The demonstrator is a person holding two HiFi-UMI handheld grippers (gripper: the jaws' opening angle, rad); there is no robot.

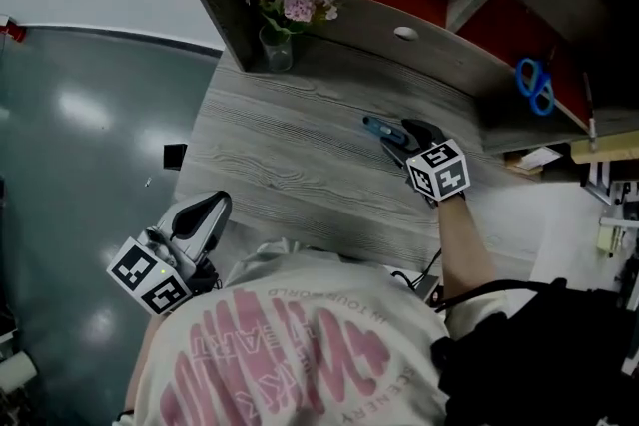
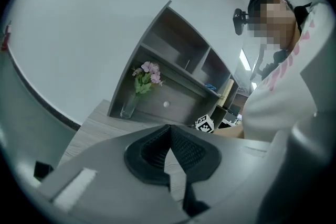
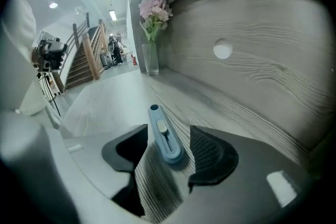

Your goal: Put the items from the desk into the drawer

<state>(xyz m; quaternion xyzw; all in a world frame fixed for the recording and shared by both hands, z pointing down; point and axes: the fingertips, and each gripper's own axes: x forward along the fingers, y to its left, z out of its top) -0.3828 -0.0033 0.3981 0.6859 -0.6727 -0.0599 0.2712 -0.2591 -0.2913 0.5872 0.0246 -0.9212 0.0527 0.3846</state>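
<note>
A blue utility knife (image 1: 379,128) (image 3: 164,136) lies flat on the grey wood desk (image 1: 280,165), its tip toward the drawer front. My right gripper (image 1: 401,139) (image 3: 168,138) is open, one jaw on each side of the knife's rear end, apart from it. The drawer front with its round white knob (image 1: 404,33) (image 3: 222,50) (image 2: 166,104) is closed behind the knife. My left gripper (image 1: 213,207) (image 2: 169,129) hangs off the desk's near left edge, shut with nothing in it.
A glass vase of pink flowers (image 1: 280,25) (image 3: 152,34) stands at the desk's back left corner. Blue scissors (image 1: 535,85) lie on a shelf at right, with papers (image 1: 539,158) below. A small black square (image 1: 174,156) lies on the grey floor.
</note>
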